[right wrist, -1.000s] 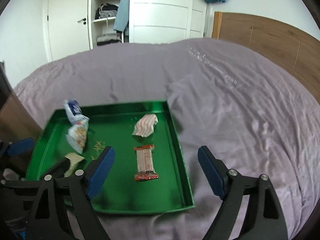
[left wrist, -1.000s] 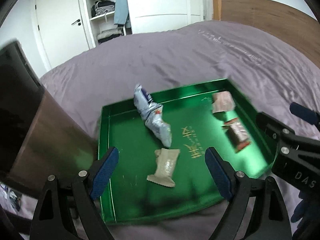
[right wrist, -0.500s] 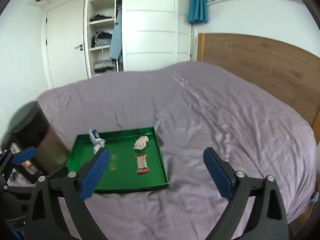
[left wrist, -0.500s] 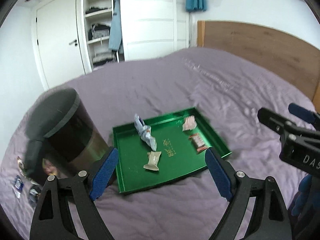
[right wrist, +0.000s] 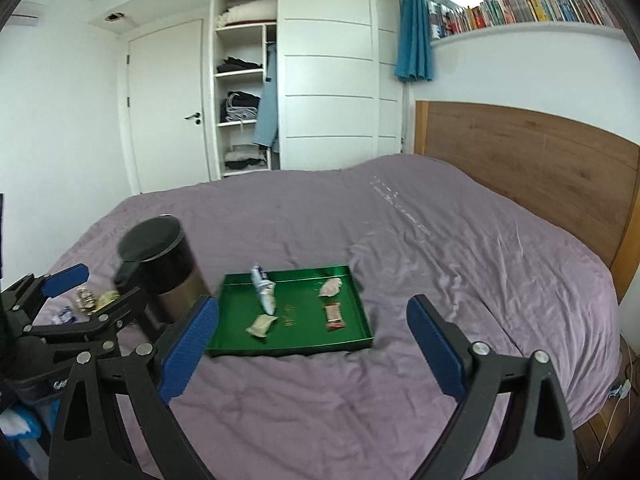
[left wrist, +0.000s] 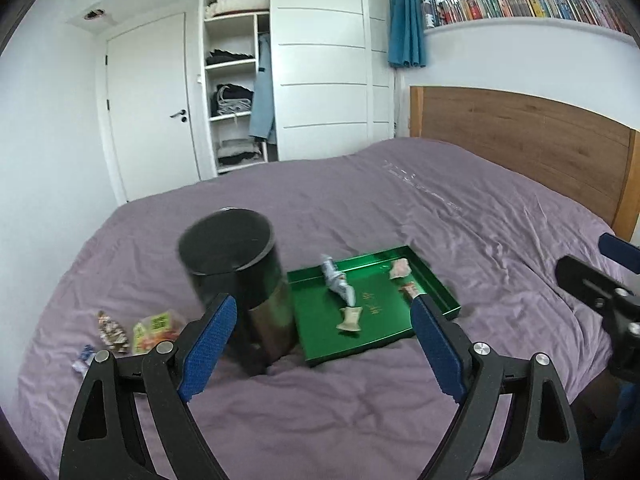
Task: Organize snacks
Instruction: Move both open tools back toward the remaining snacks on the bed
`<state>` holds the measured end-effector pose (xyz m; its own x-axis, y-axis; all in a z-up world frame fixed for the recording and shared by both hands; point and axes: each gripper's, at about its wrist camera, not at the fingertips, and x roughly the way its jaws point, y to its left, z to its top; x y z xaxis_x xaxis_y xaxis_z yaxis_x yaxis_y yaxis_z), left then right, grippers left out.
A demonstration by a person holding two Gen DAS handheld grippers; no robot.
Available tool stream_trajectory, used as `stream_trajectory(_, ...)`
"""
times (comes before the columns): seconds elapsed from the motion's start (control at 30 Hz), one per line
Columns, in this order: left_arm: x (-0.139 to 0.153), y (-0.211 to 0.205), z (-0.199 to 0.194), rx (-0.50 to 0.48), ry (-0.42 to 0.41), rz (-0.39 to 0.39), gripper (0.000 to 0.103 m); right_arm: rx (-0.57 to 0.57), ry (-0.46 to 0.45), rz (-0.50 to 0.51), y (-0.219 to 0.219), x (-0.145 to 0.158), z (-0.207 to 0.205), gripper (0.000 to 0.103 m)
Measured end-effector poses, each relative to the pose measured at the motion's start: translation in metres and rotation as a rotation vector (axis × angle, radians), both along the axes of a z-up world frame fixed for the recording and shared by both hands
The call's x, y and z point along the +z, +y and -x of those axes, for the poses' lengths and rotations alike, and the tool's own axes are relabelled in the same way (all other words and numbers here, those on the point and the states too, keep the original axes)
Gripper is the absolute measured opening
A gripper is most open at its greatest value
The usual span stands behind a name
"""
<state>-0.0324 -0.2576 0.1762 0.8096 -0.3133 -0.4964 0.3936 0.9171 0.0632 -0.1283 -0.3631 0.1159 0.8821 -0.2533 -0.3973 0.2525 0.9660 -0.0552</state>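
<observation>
Loose packets (left wrist: 150,330) are lying on the purple bed (left wrist: 400,208) at the left, a black bin (left wrist: 232,276) is standing between them and the green tray (left wrist: 436,280) holding four snacks (right wrist: 264,294), while the left gripper (left wrist: 320,344) and right gripper (right wrist: 312,344) are hovering wide open, gripping nothing.

Glossy metallic green tray (right wrist: 362,300) on wrinkled matt purple cloth bedcover (right wrist: 440,248), wooden headboard (right wrist: 520,152) behind

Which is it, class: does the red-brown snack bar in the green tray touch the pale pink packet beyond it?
Apart. In the right wrist view, bare green tray floor shows plainly between the red-brown snack bar and the pale pink packet.
</observation>
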Motion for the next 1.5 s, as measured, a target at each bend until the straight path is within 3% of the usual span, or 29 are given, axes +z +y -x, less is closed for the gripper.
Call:
stream_trajectory(0.5, 0.010, 0.126, 0.040, 0.134, -0.035, 0.062, 0.085, 0.138, 0.002, 0.046, 0.102, 0.011, 0.035, 0.103)
stream_trajectory(0.73, -0.004, 0.216, 0.062, 0.229, -0.001, 0.117, 0.085, 0.229, 0.001, 0.060, 0.163, 0.013, 0.042, 0.103)
stream_trajectory(0.87, -0.022, 0.287, 0.077, 0.338, 0.027, 0.139, 0.085, 0.275, -0.005, 0.047, 0.194, 0.008, 0.046, 0.103)
stream_trajectory(1.07, -0.037, 0.387, 0.084, 0.552, 0.026, 0.139, 0.085, 0.327, 0.028, 0.027, 0.232, -0.008, 0.032, 0.103)
stream_trajectory(1.27, -0.053, 0.459, 0.082, 0.737, 0.030, 0.173, 0.085, 0.381, 0.082, 0.017, 0.261, -0.023, 0.004, 0.103)
stream_trajectory(1.5, -0.086, 0.485, 0.053, 0.785, 0.110, 0.165, 0.085, 0.413, 0.159, -0.015, 0.285, -0.051, -0.038, 0.103)
